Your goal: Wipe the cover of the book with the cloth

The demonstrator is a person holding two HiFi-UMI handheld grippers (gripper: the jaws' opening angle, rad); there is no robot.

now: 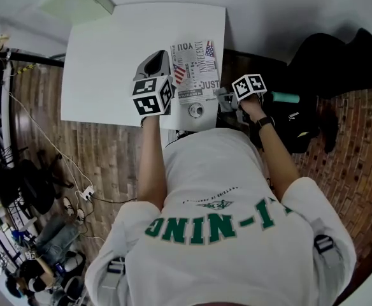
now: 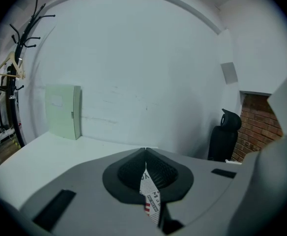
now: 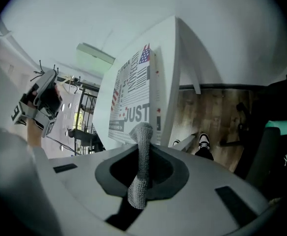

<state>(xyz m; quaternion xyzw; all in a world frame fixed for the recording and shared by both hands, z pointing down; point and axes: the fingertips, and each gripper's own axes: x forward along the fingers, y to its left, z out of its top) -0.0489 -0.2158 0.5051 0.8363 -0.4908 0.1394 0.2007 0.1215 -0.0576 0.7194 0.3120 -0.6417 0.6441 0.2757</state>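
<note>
**Both grippers closed: left on the book's edge, right on the cloth.**
The flat rectangular book with a black-and-white newspaper-print cover and flag motifs point(image 1: 195, 72) lies on the white rectangular table point(image 1: 109, 62), along the table's right edge, between the two grippers. The left gripper point(image 2: 145, 157) has its jaws pressed together on a thin edge of the book, which shows as a printed sliver between the black ribbed pads point(image 2: 129, 173). The right gripper point(image 3: 142, 149) has its jaws clamped on a grey knitted cloth point(image 3: 143, 163), a rolled strip standing between them. The strip's tip is near the book's near edge; contact there cannot be confirmed.
</note>
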